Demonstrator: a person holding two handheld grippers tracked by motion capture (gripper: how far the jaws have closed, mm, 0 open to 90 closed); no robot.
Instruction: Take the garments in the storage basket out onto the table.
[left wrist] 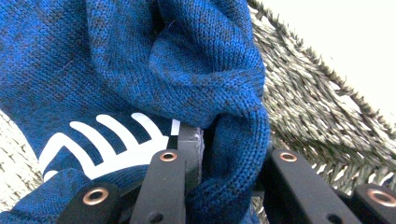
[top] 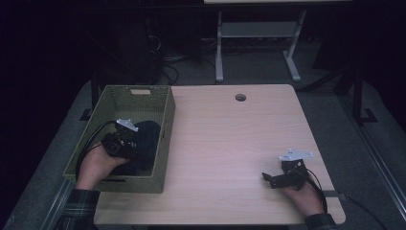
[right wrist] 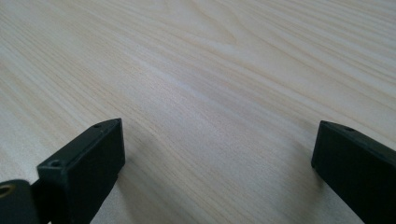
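A dark blue knitted garment (top: 146, 139) with a white print (left wrist: 107, 144) lies bunched inside the green woven basket (top: 165, 139) at the table's left. My left gripper (top: 128, 143) is down in the basket, its jaws shut on a fold of the blue knit (left wrist: 219, 172). My right gripper (top: 268, 179) rests low over the bare wooden tabletop (right wrist: 210, 79) near the front right, open, with nothing between its fingers (right wrist: 88, 163).
The basket's woven wall (left wrist: 308, 102) rises just behind the garment. A round cable hole (top: 240, 97) sits at the table's far edge. Behind the table stand a white frame's legs (top: 219, 57) and cables on the floor.
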